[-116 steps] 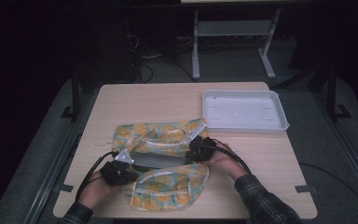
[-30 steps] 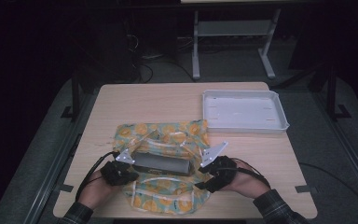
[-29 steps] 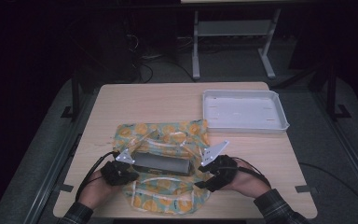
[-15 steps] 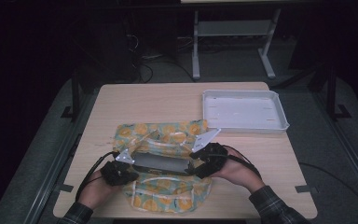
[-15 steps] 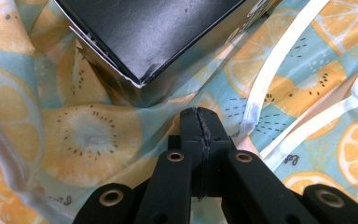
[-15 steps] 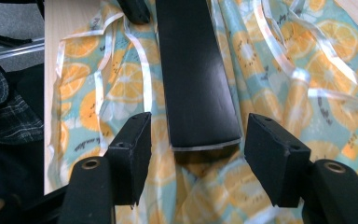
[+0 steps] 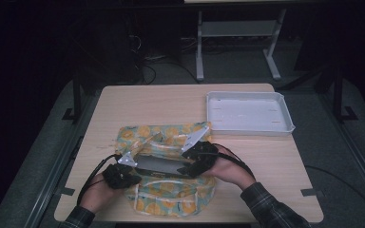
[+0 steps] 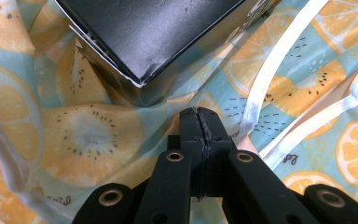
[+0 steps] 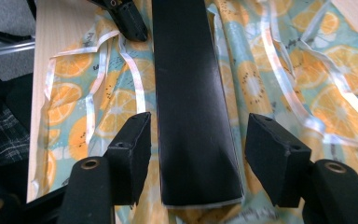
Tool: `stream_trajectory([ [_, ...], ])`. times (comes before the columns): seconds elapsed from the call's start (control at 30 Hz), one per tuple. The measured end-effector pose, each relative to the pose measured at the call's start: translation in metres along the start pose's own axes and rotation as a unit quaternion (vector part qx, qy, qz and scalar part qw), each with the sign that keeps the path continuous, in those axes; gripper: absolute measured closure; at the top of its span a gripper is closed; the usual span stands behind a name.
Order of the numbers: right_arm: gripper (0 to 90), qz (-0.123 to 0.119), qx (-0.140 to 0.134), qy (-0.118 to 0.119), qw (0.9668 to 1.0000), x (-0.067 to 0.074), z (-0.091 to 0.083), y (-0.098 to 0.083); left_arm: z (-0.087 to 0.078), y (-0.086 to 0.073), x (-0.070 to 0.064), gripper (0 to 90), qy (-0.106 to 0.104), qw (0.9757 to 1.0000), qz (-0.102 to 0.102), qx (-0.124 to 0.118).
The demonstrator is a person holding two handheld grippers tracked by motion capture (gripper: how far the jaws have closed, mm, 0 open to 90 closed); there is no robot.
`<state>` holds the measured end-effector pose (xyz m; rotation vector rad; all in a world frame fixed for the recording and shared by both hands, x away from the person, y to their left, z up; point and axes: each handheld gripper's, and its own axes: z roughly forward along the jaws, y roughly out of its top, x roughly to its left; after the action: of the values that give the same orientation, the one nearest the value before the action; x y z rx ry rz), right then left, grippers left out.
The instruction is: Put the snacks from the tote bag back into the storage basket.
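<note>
A cloth bag (image 7: 171, 202) printed with orange and kiwi slices lies spread on the near half of the table, with white straps across it. A flat black box (image 7: 164, 165) rests in its middle. My left gripper (image 7: 132, 176) sits at the box's left end. In the left gripper view its jaws (image 8: 199, 122) are shut on a fold of the bag's cloth (image 8: 88, 135) just below a corner of the box (image 8: 158, 32). My right gripper (image 9: 198, 158) is open and straddles the box's (image 9: 189, 93) near end, with a gap on each side. It shows at the box's right end (image 7: 187, 167) in the high view.
A white tray (image 7: 249, 111) stands at the back right of the wooden table (image 7: 161, 102). Loose white straps (image 9: 303, 112) trail over the cloth beside the box. The far left of the table is bare wood.
My right gripper has moved away from the near edge and leftward, up to the box's right end. The left gripper and the bag have stayed put.
</note>
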<state>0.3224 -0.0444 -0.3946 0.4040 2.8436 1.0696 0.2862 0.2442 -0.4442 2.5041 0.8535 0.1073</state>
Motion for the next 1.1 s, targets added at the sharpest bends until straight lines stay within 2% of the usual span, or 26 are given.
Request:
stream_trajectory([
  [0.17, 39.7, -0.008, 0.004, 0.003, 1.0, 0.001, 0.01, 0.008, 0.0, 0.0, 0.001, 89.6, -0.003, 1.0, -0.001, -0.002],
  [0.5, 37.3, -0.01, 0.01, 0.014, 0.9998, -0.001, 0.033, 0.017, 0.0, 0.0, 0.002, 89.6, -0.003, 1.0, 0.001, 0.001],
  [0.9, 35.6, -0.018, 0.04, 0.013, 0.999, 0.001, 0.054, 0.017, 0.0, 0.0, 0.003, 89.6, -0.004, 1.0, -0.002, 0.001],
  [1.1, 36.8, -0.022, 0.051, 0.01, 0.9984, 0.001, 0.06, 0.015, -0.001, 0.0, 0.004, 89.5, -0.004, 0.9999, 0.006, 0.007],
])
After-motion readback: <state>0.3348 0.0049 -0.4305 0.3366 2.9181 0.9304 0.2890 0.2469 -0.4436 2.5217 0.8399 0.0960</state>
